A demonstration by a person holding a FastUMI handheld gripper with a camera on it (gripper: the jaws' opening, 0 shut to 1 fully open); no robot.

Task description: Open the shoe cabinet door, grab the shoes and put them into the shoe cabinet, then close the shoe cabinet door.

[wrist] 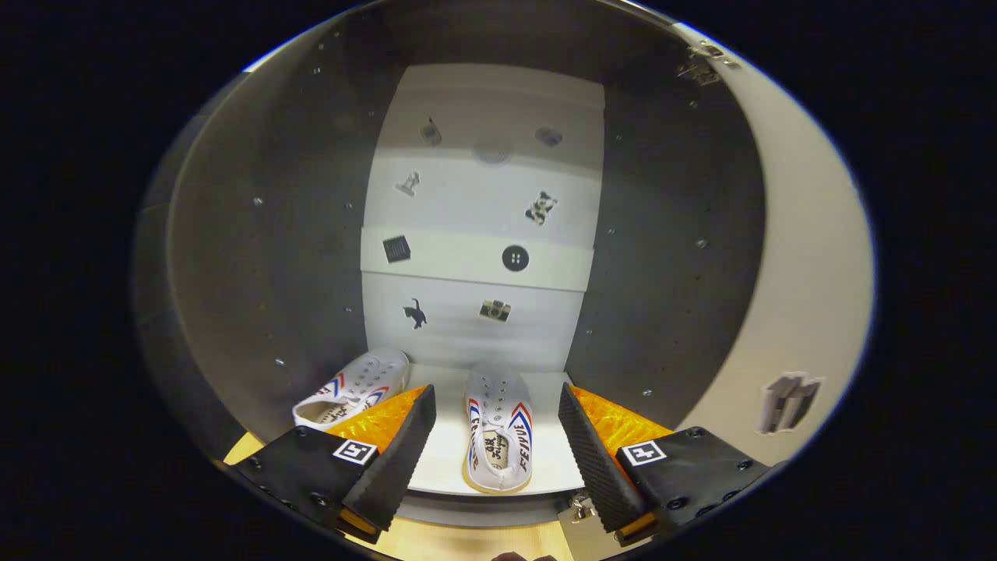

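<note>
I look into the open shoe cabinet point(273, 257), with its dark side walls and white back panel point(483, 202). Two white canvas shoes rest on its bottom shelf point(545, 460). One shoe point(498, 428) lies between and just ahead of my fingers, toe pointing to the back. The other shoe point(354, 386) sits to the left, angled, partly hidden behind my left finger. My gripper point(497, 432) is open, its fingers wide apart and clear of the shoe. The cabinet door point(810, 296) stands swung open on the right.
Small stickers dot the back panel. A door handle point(788, 401) shows on the open door, and a hinge point(701, 66) at the top right. Light wooden floor point(475, 541) lies below the shelf edge.
</note>
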